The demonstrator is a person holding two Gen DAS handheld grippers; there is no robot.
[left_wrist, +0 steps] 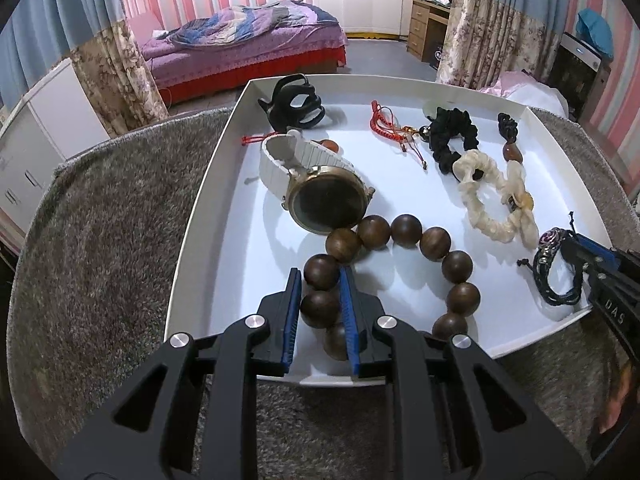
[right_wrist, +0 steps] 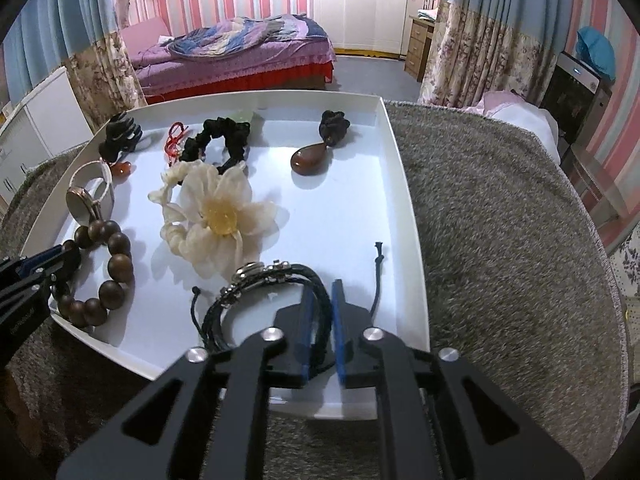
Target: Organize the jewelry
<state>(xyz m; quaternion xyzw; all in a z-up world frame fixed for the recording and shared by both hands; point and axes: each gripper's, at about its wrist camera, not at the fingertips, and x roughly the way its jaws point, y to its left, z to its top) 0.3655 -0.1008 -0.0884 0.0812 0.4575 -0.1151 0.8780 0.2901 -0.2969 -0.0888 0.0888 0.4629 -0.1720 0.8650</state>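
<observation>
Left wrist view: grey shag carpet draped over the bench, serving as a soft base so nothing slides. On top, white tray set square and shallow, walls low enough for both claws to reach in from the near edge. Inside, pieces spread apart rather than heaped, presumably to keep cords from tangling: white-strapped watch lying on its side at left, touching wooden bead bracelet looped in front of it; cream flower scrunchie mid-right, black scrunchie behind it, black hair clip in the far left corner, red cord bracelet beside it, amber pendant toward the far right.

Left claw straddling the bracelet's near-left beads, blue pads touching either side, clenched on the wooden bead bracelet, likely for lifting or shifting clear of the watch.

Right claw closed around the strands of black braided bracelet at the tray's near right corner; pads appear tight on the cords, though contact partly hidden by the strands themselves.
</observation>
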